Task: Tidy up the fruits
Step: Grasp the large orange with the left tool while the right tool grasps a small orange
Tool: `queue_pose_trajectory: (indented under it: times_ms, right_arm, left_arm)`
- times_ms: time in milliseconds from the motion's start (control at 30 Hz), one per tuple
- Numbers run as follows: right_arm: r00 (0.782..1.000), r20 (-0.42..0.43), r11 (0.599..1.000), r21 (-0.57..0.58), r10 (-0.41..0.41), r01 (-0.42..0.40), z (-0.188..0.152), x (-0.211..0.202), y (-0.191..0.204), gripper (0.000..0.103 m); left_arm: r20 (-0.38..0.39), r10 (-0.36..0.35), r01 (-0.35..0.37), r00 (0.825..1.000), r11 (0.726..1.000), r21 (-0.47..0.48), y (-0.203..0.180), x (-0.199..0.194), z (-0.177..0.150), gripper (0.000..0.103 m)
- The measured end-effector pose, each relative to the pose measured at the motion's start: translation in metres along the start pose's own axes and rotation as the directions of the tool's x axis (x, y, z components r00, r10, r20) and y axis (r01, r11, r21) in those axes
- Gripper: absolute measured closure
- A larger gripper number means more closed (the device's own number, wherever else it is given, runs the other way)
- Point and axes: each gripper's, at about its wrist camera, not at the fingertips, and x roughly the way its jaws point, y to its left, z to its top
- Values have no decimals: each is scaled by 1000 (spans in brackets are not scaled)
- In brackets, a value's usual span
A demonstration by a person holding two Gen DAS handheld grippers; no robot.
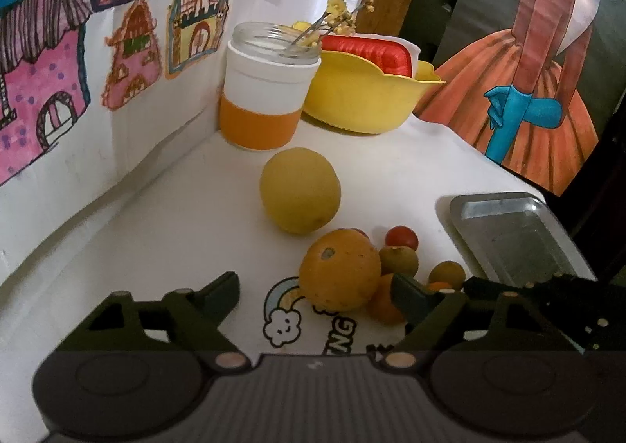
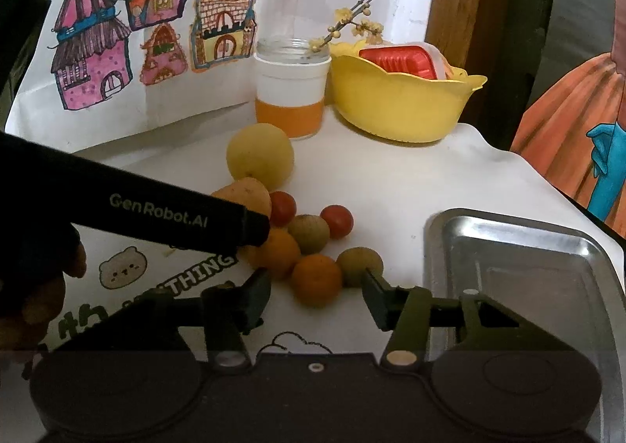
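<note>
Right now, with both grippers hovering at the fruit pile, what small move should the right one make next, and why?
Probably ease the right gripper forward a touch. Its open jaws frame the small orange but don't grip it yet. The metal tray sits empty just to its right, a likely drop spot.

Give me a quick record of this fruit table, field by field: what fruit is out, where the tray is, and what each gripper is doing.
surface: white cloth
large fruit: yellow round fruit, big orange
small fruit: two cherry tomatoes, small oranges, greenish round fruits
tray: metal tray, nothing in it
background: yellow bowl, jar
left gripper: open, around big orange
right gripper: open, at small orange
</note>
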Motion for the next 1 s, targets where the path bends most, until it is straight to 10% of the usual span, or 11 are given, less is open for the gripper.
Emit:
queue_pose_trajectory:
  times_ms: [1000]
  right_arm:
    - [997,-15,996,37,77,-77,-9,-10,0,72]
  left_arm:
    - [2,-37,37,999,997,-64,0,-7,-4,56]
